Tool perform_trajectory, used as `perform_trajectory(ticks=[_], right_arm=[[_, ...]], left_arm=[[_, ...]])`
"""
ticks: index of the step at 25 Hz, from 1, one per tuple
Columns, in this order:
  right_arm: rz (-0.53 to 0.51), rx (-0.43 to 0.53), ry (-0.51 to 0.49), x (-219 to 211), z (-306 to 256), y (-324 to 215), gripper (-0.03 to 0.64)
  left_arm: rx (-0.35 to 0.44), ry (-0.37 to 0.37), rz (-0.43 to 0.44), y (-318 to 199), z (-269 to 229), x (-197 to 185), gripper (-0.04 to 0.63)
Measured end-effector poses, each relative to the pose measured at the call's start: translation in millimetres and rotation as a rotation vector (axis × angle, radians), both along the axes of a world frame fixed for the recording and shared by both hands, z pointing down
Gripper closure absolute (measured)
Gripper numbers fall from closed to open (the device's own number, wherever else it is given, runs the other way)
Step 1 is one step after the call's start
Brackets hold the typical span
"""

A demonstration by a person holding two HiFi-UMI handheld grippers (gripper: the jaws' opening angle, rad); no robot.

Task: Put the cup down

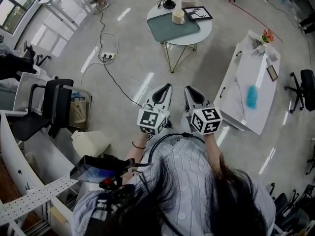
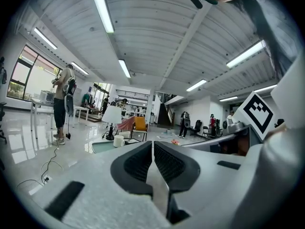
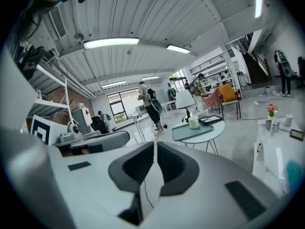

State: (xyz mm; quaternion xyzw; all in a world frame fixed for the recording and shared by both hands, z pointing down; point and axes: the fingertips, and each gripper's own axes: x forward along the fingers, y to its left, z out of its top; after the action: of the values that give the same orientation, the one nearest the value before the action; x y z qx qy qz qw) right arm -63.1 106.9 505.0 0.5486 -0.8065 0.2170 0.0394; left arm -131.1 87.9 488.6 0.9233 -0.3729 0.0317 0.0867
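Holds the left claw (image 1: 167, 86) shut, pads pressed together with nothing between. Holds the right claw (image 1: 188, 89) just beside it, likewise closed and empty. Points both out over the floor (image 1: 133, 58), marker cubes nearest the chest. Sees the cup (image 1: 177, 16) well ahead of the two claws and touching neither, upright on a grey-green tray (image 1: 170, 31) atop a round desk (image 1: 204, 32). Finds a black-framed picture (image 1: 197, 14) just right of the cup and a white-shaded lamp (image 3: 184, 99) just beyond it. Has a long white desk (image 1: 236, 102) off to the right claw's right, a blue brush (image 1: 252, 97) lying on it.
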Motion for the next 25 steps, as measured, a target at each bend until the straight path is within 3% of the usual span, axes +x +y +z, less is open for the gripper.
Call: perform_trajectory(ticks=[25], right_arm=[[0.017,0.018,0.005,17,-8,15,0.575]], left_arm=[[0.021,-0.006,0.041,9,-5,21,0.577]])
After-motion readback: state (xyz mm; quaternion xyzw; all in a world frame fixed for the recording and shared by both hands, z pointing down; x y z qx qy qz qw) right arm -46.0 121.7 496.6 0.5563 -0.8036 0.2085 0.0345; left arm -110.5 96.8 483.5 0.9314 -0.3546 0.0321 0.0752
